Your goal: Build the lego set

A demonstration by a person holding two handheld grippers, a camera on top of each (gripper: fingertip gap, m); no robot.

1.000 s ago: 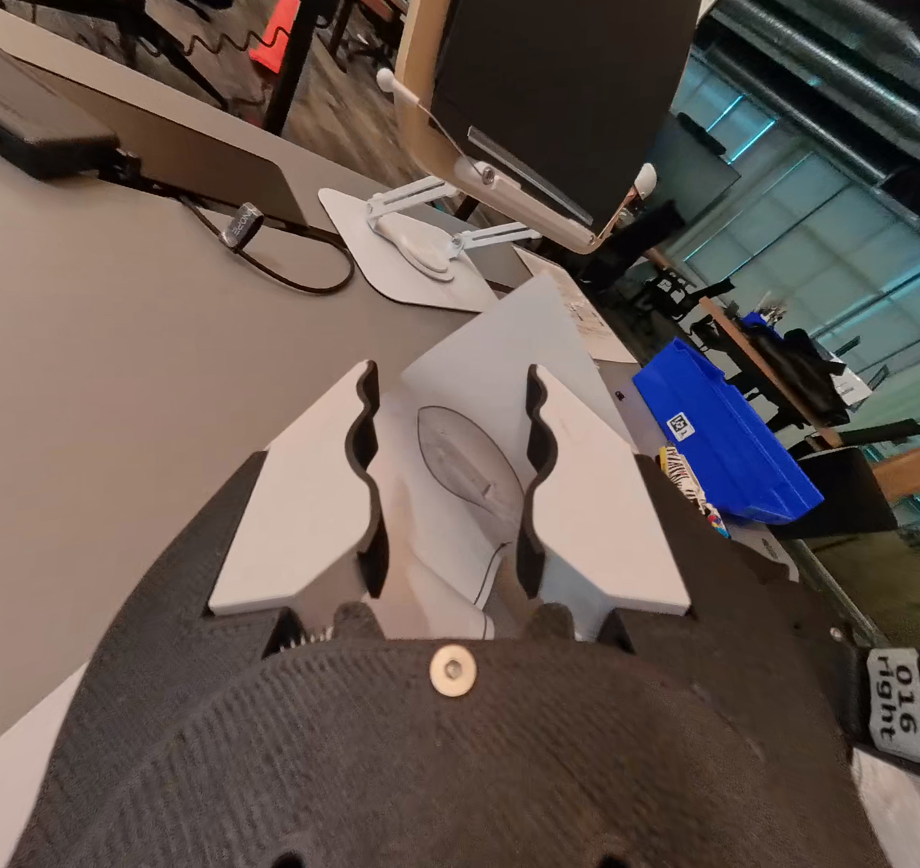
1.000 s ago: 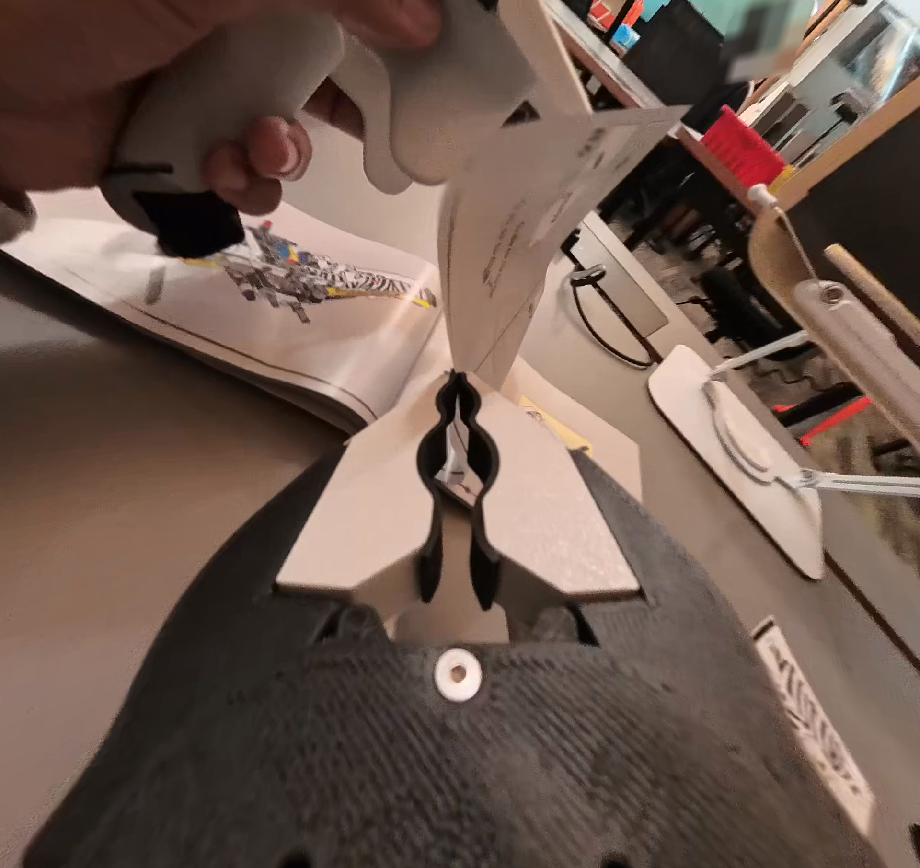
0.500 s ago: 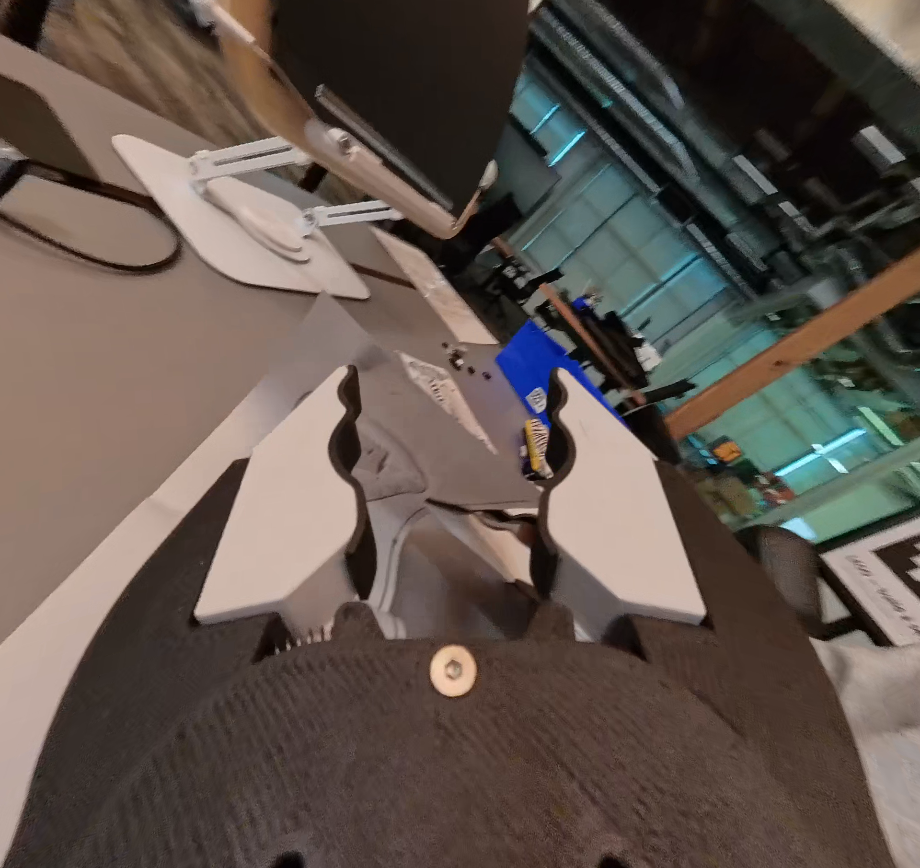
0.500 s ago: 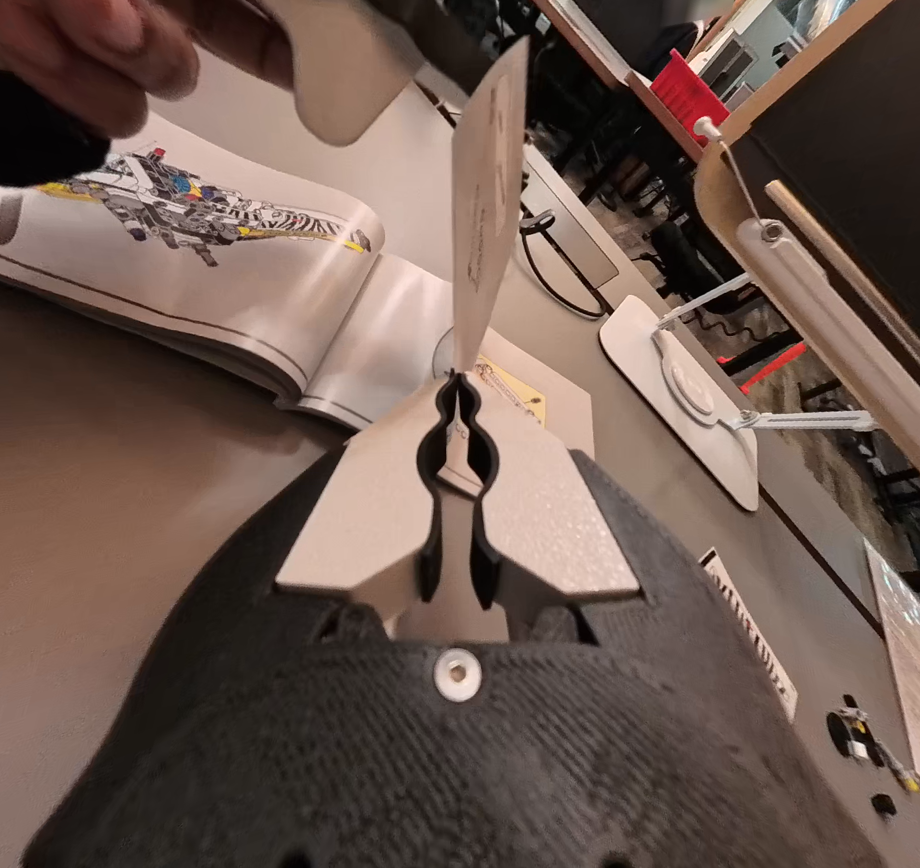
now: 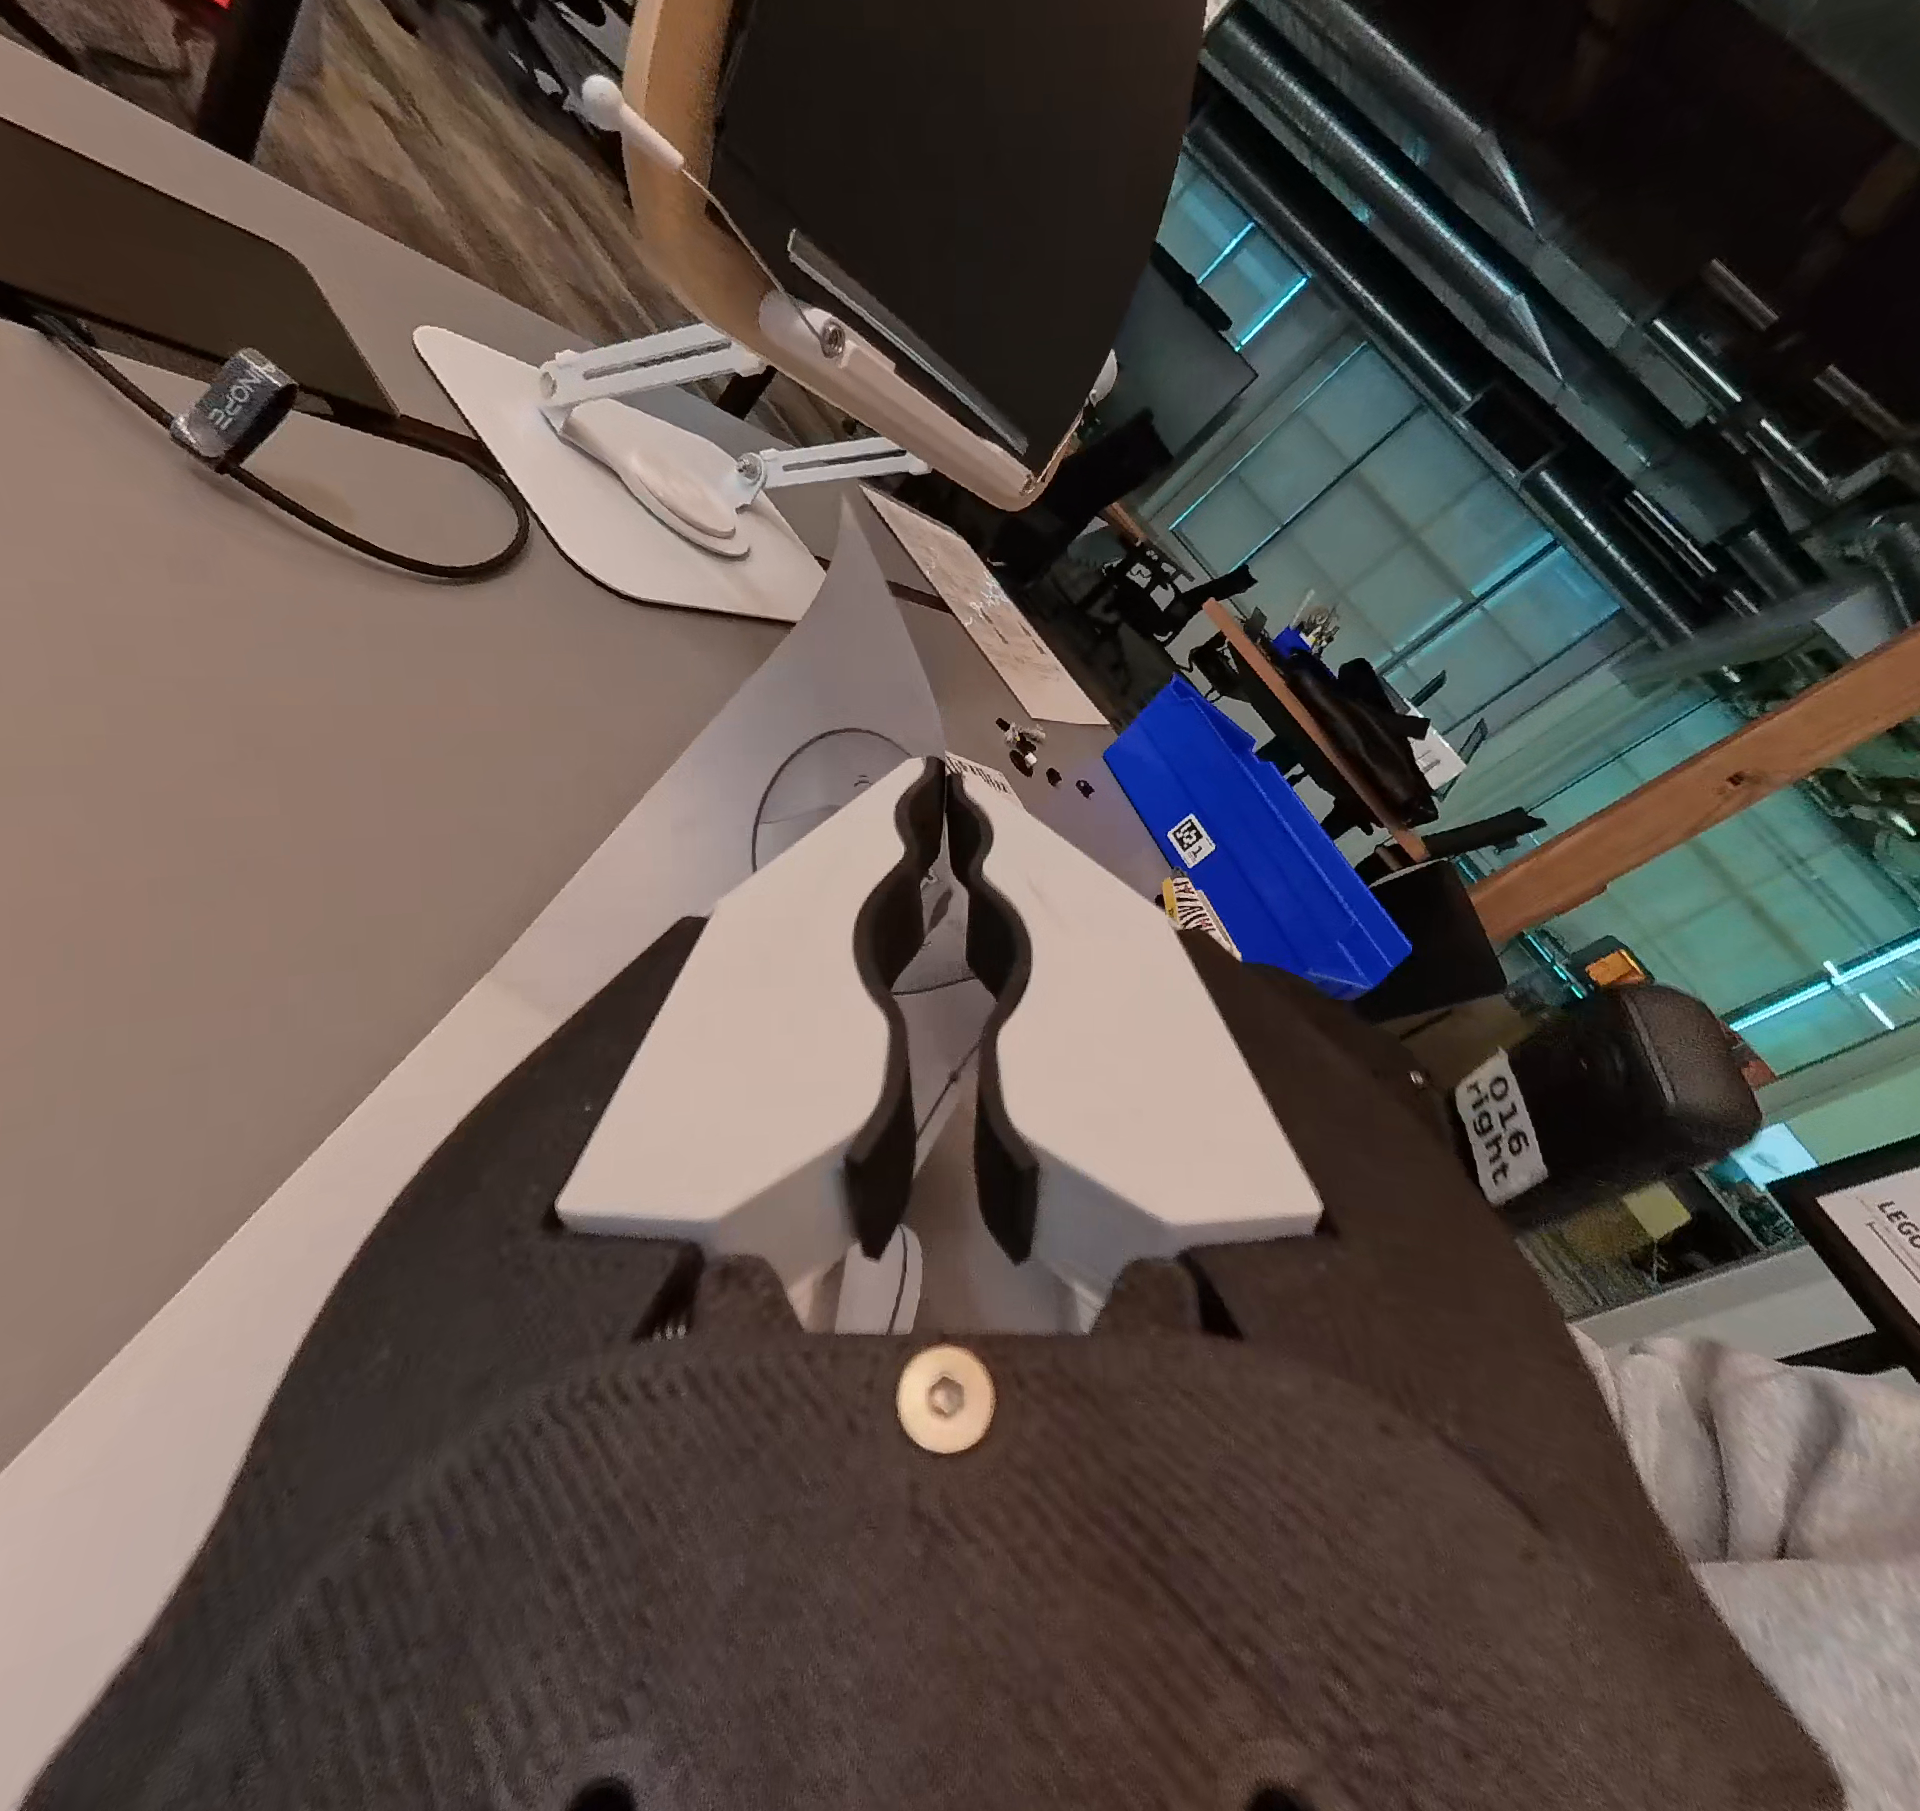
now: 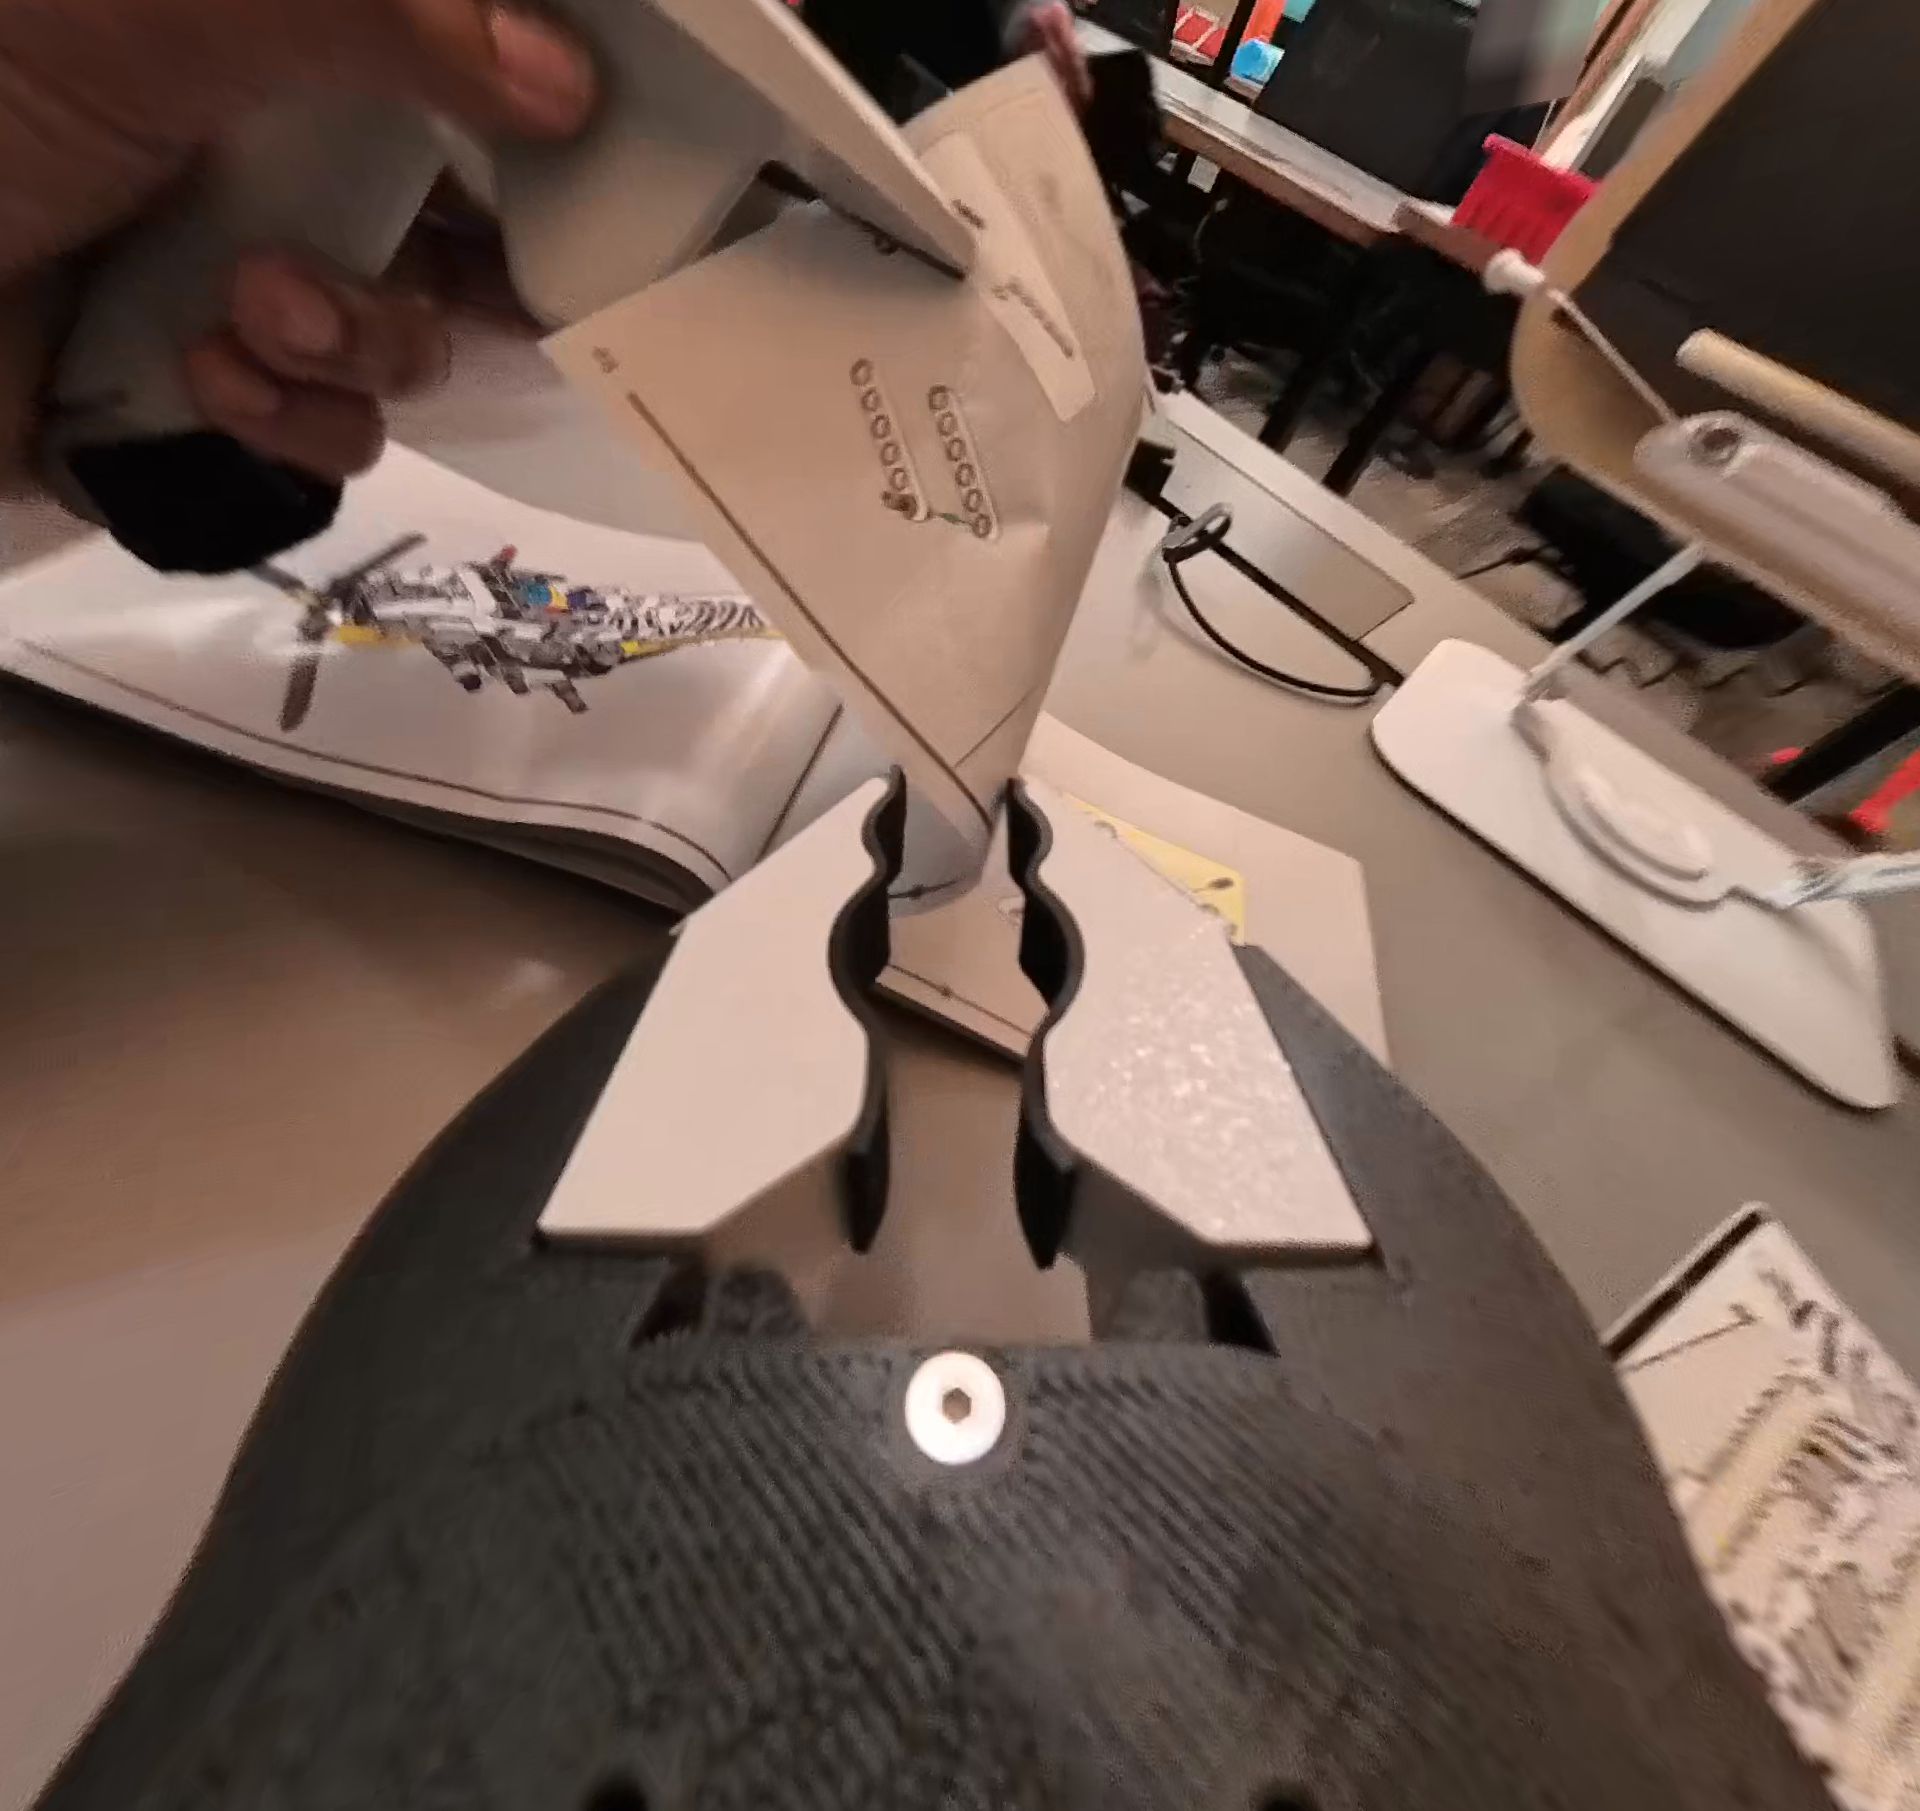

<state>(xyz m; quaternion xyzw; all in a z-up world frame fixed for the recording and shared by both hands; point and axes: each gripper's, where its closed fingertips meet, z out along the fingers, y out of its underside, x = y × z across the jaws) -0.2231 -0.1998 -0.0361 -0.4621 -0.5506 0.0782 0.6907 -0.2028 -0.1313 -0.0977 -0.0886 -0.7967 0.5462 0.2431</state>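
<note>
An instruction booklet (image 6: pixel 468 681) lies open on the grey table, showing a picture of the model. One page (image 6: pixel 914 494) is lifted up from it. My left gripper (image 5: pixel 943 776) is shut on that page's edge (image 5: pixel 868 639). In the right wrist view the left gripper (image 6: pixel 951 249), held by a hand (image 6: pixel 208 151), pinches the page from above. My right gripper (image 6: pixel 951 811) is open, with the page's lower part standing between its jaws. Small dark lego pieces (image 5: pixel 1029 743) lie on the table beyond the booklet.
A blue bin (image 5: pixel 1247 857) stands at the table's far right. A white monitor stand base (image 5: pixel 623 504) (image 6: pixel 1621 868) and a looped black cable (image 5: pixel 395 525) (image 6: pixel 1268 639) lie behind the booklet. A printed sheet (image 6: pixel 1808 1449) lies at the right.
My left gripper has closed on the raised page. My right gripper, which was shut on that page, has opened and let it go. The page now tilts to the right.
</note>
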